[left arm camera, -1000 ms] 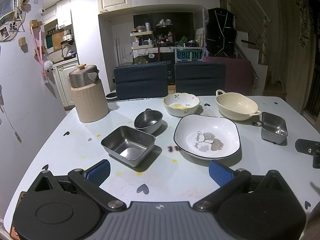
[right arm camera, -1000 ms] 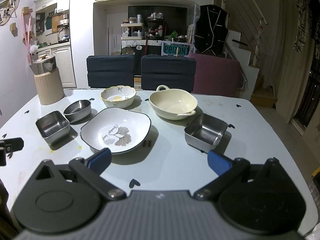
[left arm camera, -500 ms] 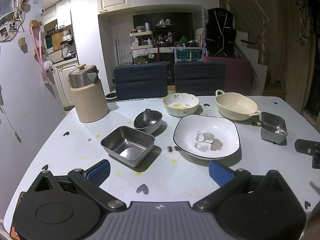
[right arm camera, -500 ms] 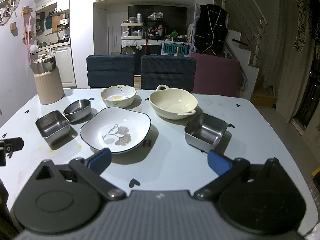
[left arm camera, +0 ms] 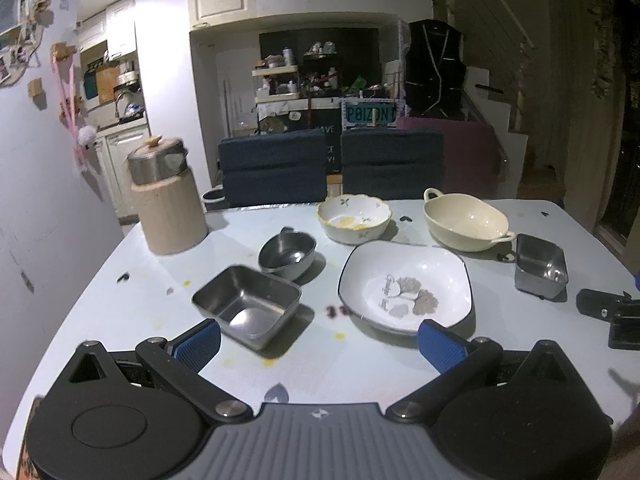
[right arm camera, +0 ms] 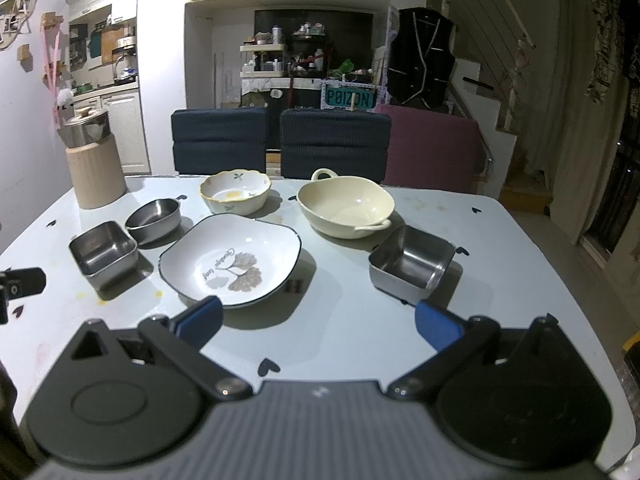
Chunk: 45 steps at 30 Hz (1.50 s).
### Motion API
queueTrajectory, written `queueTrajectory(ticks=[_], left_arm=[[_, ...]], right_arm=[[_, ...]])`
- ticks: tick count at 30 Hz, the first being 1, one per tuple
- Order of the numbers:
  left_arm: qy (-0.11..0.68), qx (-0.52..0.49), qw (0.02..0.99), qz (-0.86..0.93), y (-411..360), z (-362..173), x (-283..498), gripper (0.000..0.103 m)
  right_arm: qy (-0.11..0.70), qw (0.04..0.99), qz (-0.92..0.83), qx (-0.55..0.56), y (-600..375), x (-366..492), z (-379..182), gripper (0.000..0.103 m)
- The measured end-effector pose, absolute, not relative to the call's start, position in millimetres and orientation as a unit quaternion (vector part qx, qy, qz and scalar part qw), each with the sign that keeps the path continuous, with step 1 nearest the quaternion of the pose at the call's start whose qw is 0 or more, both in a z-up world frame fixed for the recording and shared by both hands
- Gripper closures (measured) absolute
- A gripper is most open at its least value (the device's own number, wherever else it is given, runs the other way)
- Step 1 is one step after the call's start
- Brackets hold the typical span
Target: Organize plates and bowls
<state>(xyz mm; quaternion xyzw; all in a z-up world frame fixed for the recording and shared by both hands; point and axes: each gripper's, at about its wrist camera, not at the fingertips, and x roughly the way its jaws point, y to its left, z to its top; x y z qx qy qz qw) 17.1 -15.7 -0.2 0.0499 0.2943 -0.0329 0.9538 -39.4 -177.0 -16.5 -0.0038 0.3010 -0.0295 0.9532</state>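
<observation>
On the pale table stand a white leaf-print plate (left arm camera: 404, 284) (right arm camera: 230, 258), a small flowered bowl (left arm camera: 354, 218) (right arm camera: 235, 192), a cream two-handled bowl (left arm camera: 464, 220) (right arm camera: 346, 206), a round steel bowl (left arm camera: 286, 254) (right arm camera: 153, 220) and two square steel bowls, one left (left arm camera: 246, 306) (right arm camera: 103, 248) and one right (left arm camera: 541, 264) (right arm camera: 412, 264). My left gripper (left arm camera: 320, 344) is open and empty, just short of the left square bowl and the plate. My right gripper (right arm camera: 318, 322) is open and empty, in front of the plate and the right square bowl.
A beige jug with a steel lid (left arm camera: 166, 196) (right arm camera: 92, 160) stands at the back left. Two dark blue chairs (left arm camera: 332, 164) and a maroon one (right arm camera: 432, 148) line the far edge. Each gripper's tip shows in the other's view, at the right (left arm camera: 608, 312) and left (right arm camera: 20, 284).
Both grippers have moved forward and a little lower towards the dishes. The dishes have not moved.
</observation>
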Motion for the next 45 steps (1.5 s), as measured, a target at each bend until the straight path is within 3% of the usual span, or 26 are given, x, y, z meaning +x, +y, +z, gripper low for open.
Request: queueTrajectory(ticks=[10, 19, 23, 28, 33, 41, 45], left_arm=[[0.274, 0.075, 0.953, -0.103, -28, 18, 81, 0.000], [0.310, 0.053, 0.939, -0.140, -30, -3, 180, 0.000], [0.344, 0.040, 0.925, -0.155, -29, -25, 222, 0.003], [0.401, 0.043, 0.899, -0.170, -31, -59, 265, 0.024], [0.450, 0.054, 0.875, -0.171, -34, -90, 292, 0.052], [0.491, 0.051, 0.855, -0.158, -34, -115, 314, 0.079], [0.499, 0.035, 0.848, -0.174, -34, -118, 316, 0.090]], right_arm=[[0.272, 0.961, -0.024, 0.033, -188, 3, -7, 0.000], [0.341, 0.930, -0.008, 0.139, -218, 75, -36, 0.000], [0.373, 0.907, -0.013, 0.196, -229, 104, -57, 0.008], [0.422, 0.867, 0.004, 0.264, -239, 131, -92, 0.025], [0.467, 0.833, 0.001, 0.297, -235, 149, -120, 0.042], [0.496, 0.811, 0.004, 0.310, -231, 168, -149, 0.069], [0.501, 0.808, 0.019, 0.311, -228, 176, -155, 0.089]])
